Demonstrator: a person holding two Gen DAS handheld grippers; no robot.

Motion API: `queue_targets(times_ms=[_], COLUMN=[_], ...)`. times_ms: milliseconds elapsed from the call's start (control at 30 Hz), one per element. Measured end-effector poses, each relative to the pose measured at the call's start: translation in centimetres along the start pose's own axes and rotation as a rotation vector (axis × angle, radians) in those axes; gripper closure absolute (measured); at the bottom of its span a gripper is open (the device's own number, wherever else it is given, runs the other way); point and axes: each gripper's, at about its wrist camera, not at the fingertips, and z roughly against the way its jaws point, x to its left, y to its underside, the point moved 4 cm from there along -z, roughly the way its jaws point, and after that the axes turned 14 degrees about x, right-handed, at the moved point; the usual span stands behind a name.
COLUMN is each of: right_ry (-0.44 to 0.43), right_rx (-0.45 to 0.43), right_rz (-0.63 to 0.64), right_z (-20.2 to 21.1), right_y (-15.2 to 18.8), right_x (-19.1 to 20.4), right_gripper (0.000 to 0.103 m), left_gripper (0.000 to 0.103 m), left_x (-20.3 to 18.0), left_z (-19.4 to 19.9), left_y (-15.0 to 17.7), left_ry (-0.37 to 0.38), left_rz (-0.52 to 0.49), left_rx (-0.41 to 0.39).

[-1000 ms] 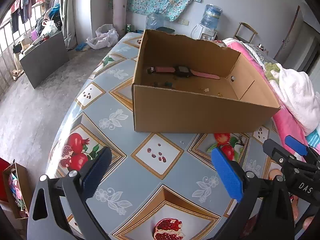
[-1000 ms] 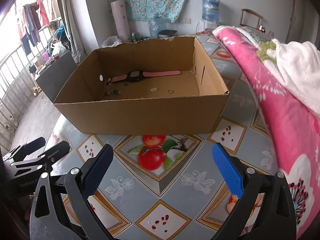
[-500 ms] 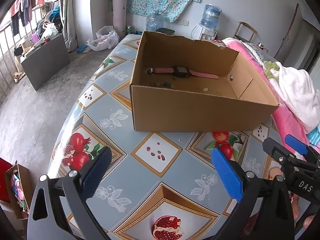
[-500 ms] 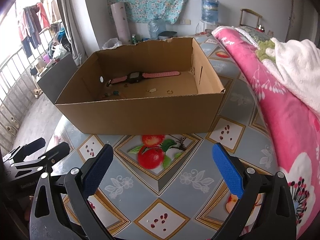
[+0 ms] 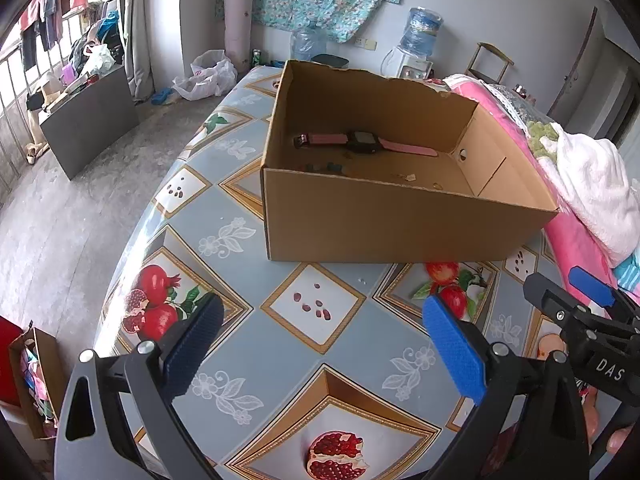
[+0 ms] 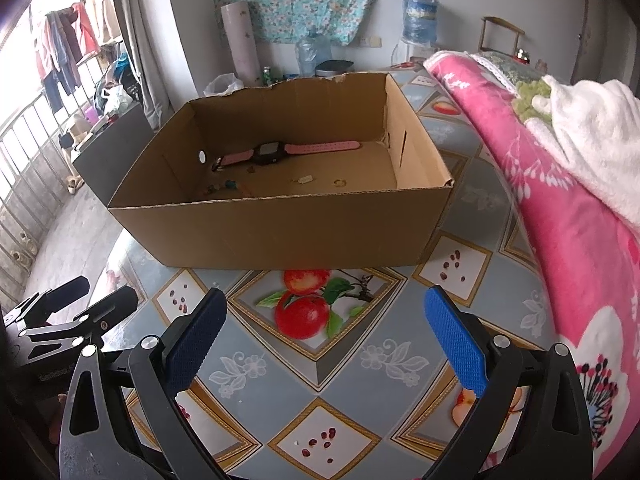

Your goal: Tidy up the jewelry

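Observation:
An open cardboard box (image 5: 400,224) (image 6: 280,232) stands on the fruit-patterned table (image 5: 224,208). Inside lie a pink-strapped watch (image 5: 362,144) (image 6: 272,153), a few dark beads (image 5: 324,167) (image 6: 222,187), a small pale piece (image 6: 306,179) and a small ring (image 6: 340,182). My left gripper (image 5: 320,344) is open and empty, short of the box's front wall. My right gripper (image 6: 326,340) is open and empty, also in front of the box. Each gripper shows at the edge of the other's view: the right one (image 5: 580,312), the left one (image 6: 72,312).
A pink floral blanket (image 6: 580,240) with a white towel (image 6: 592,128) lies along the table's right side. The table's left edge (image 5: 132,232) drops to a concrete floor. A water dispenser (image 5: 420,40) and a grey cabinet (image 5: 88,120) stand beyond.
Both grippers have drawn back slightly from the box and stay open. Nothing in the box has moved.

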Motion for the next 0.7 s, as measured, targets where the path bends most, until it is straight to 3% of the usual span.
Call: queue_targets(times_ms=[700], right_ry=[0.001], right_rx=[0.006], right_rz=[-0.001], right_z=[-0.2], right_y=[-0.08], right_x=[0.13], right_gripper=[0.008], left_gripper=[0.005], left_x=[-0.12], left_z=[-0.16], left_y=[-0.01], left_ry=[0.0], left_rz=[-0.003], left_rx=[0.004])
